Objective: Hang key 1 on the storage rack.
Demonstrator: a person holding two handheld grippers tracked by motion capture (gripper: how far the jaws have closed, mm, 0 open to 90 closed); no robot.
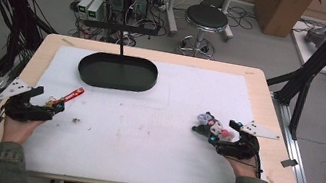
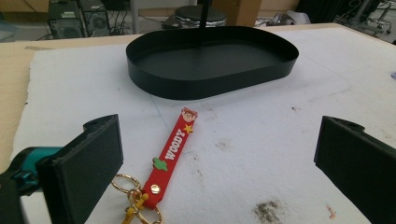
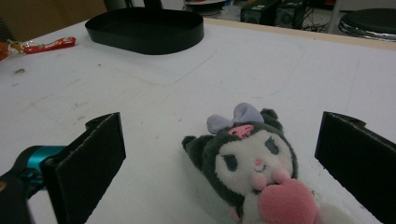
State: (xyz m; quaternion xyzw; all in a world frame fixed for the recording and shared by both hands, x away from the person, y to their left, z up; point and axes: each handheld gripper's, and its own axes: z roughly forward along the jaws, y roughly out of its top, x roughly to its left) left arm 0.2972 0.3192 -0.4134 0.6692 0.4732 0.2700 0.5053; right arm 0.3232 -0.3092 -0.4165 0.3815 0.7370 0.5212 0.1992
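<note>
We've got both tools spread, left tool w/ key strap off-centre, right tool round plush toy, so left pinch prob. misses.

My left claw and right claw rest low at the near corners, jaws spread wide, gripping nothing; both point inward, forearms entering from the bottom edge.

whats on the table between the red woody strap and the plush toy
Nothing but bare white mat with a small dark smudge near the red strap; the high view shows that stretch open all the way to the plush toy.
</note>
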